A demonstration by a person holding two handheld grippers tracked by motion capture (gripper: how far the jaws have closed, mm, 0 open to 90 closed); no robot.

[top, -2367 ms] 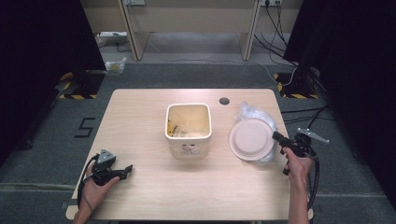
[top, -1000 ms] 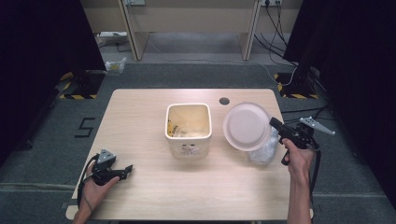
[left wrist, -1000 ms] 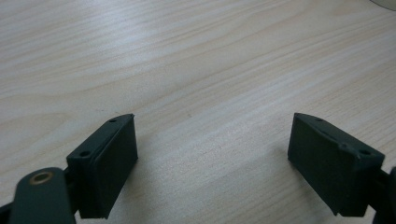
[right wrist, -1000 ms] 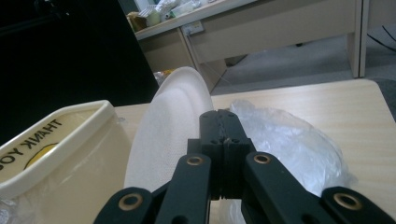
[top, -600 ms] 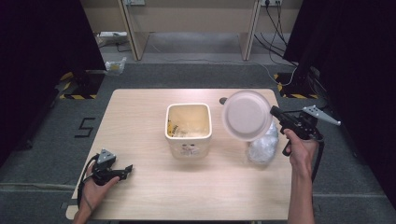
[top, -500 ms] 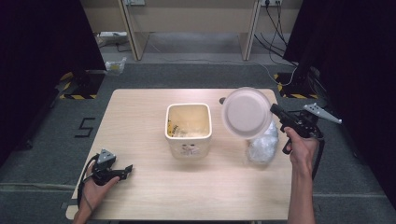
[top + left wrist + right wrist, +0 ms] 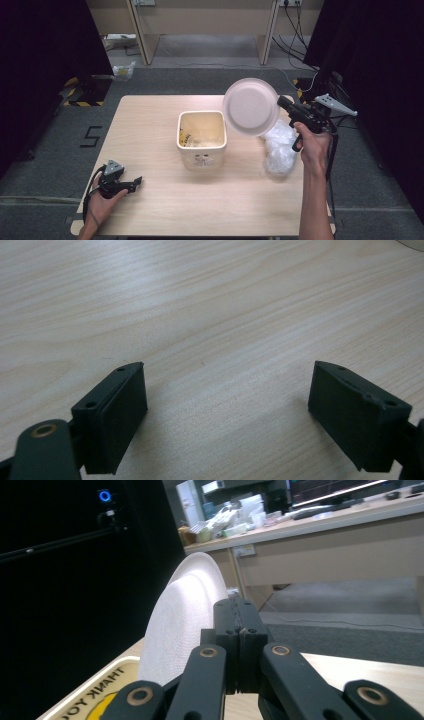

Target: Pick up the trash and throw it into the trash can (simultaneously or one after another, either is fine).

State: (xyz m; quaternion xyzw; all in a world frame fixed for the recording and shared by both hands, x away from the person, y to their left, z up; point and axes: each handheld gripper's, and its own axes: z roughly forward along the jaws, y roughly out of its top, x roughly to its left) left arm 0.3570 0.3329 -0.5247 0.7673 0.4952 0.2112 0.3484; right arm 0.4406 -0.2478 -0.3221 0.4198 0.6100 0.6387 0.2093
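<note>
The right gripper (image 7: 281, 101) clamps the rim of a white paper plate (image 7: 251, 106), its jaws pressed together on the plate's edge at about the 3 o'clock point of the disc as the high view shows it. The plate hangs in the air above the table (image 7: 150, 125), just to the 2 o'clock side of the cream bin (image 7: 201, 137), with a crumpled clear plastic bag (image 7: 279, 147) lying on the wood at about 4 o'clock from the plate. The plate is tipped up on edge: its underside faces up and toward the camera, its hollow side faces toward the bin, and being round it has no long axis beyond the line from the pinched rim across to the free rim at 9 o'clock. In the right gripper view the plate (image 7: 180, 620) stands nearly vertical, left of the closed jaws. The hold is on a thin paper lip only, so a quick swing could likely bend the rim and let the plate slip out, and its free edge could knock the bin's rim and shove it. The left gripper (image 7: 134, 181) rests on the table at 7 o'clock from the bin, jaws wide apart with nothing between them.
</note>
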